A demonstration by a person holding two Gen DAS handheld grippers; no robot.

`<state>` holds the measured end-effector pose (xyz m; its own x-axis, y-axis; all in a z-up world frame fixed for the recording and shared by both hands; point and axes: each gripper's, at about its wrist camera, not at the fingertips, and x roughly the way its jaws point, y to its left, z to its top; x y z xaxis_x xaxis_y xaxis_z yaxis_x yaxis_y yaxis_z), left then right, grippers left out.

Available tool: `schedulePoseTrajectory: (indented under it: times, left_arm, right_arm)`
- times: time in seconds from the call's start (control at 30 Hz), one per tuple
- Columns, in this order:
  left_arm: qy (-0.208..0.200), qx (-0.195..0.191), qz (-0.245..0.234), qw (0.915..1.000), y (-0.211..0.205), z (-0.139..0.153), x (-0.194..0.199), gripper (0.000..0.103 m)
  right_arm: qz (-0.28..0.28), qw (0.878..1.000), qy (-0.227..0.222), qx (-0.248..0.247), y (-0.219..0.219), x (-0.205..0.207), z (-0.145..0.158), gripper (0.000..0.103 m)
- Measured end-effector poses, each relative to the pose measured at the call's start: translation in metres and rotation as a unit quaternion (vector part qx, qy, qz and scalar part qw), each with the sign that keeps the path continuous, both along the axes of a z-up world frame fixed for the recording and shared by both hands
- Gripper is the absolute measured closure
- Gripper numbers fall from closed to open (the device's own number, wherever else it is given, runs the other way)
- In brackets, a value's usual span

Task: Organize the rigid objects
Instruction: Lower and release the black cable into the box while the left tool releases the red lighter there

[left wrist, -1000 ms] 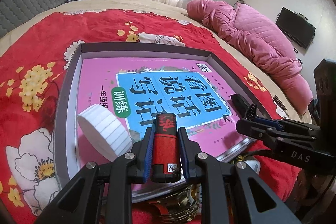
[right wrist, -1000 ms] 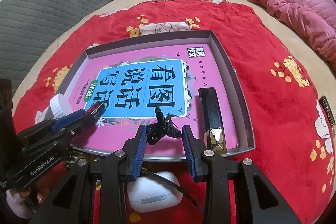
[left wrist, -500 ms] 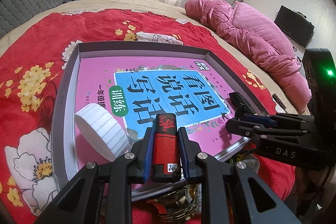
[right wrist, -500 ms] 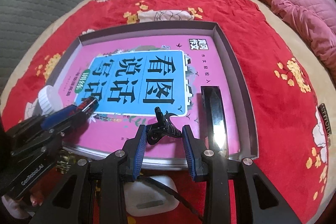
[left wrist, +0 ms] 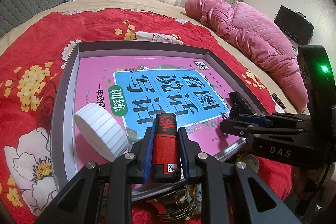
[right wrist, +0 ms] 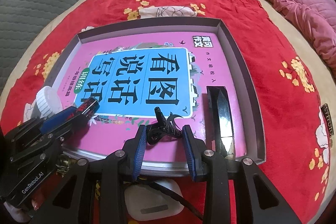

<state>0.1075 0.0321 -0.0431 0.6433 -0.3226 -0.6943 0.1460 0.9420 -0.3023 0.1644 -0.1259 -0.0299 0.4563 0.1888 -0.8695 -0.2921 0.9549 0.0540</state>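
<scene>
Lighter [left wrist: 166, 144] stays clamped — left gripper [left wrist: 164, 152] unmoved over tray [left wrist: 63, 98].

My left tongs [left wrist: 164, 152] were clamped on a red lighter [left wrist: 165, 144], blue pads pressing both its sides, its top jutting forward past the tips. My right tongs [right wrist: 164, 147] were closed partway around a black clip [right wrist: 162, 128], pads at its two sides. Both pointed forward, close side by side.
</scene>
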Motion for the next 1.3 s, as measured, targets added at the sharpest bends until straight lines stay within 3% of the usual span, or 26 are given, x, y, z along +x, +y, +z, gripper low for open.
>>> schedulePoseTrajectory:
  times: [0.67, 0.8, 1.3]
  left_arm:
    - [0.0, 0.005, -0.001, 1.0, -0.002, 0.0, 0.001, 0.08]
    - [0.0, 0.006, -0.001, 1.0, -0.002, 0.0, 0.001, 0.08]
    - [-0.003, 0.011, -0.003, 0.9999, -0.002, -0.003, 0.001, 0.08]
  right_arm:
    - [0.002, 1.0, -0.004, 0.002, 0.002, -0.002, 0.001, 0.065]
    - [0.0, 1.0, -0.013, 0.006, 0.001, -0.005, 0.005, 0.058]
    - [-0.001, 0.997, -0.056, 0.044, -0.01, -0.033, 0.033, 0.05]
